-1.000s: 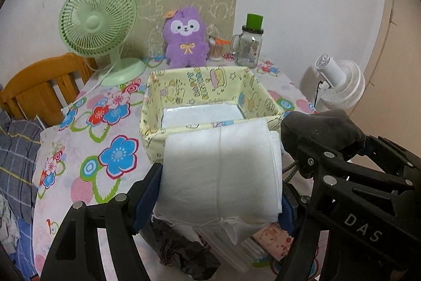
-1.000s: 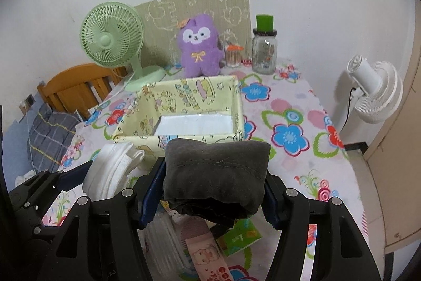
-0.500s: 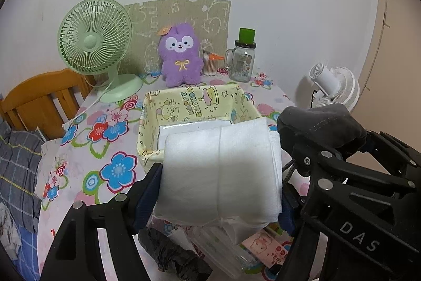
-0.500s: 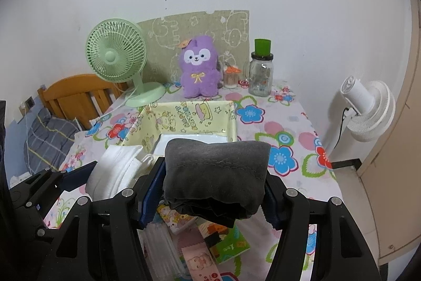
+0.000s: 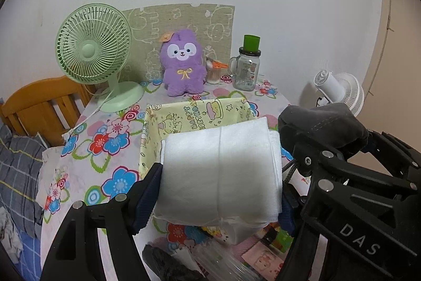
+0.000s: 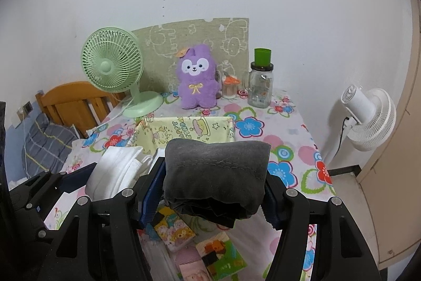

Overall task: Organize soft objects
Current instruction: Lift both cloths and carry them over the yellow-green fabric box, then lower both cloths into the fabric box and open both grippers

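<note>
My left gripper is shut on a folded white cloth, held above the table in front of the yellow fabric basket. My right gripper is shut on a folded dark grey cloth, also lifted over the table's near part. In the left wrist view the grey cloth and the right gripper's black frame show at the right. In the right wrist view the white cloth shows at the left, and the yellow basket lies beyond both.
A green fan, a purple plush toy and a glass jar with a green lid stand along the back wall. Small packets lie on the flowered tablecloth below the grippers. A white fan stands off the table's right edge, a wooden chair at the left.
Both grippers have risen with their cloths; the basket and table now sit lower and farther away in both views. The grips have not changed.
</note>
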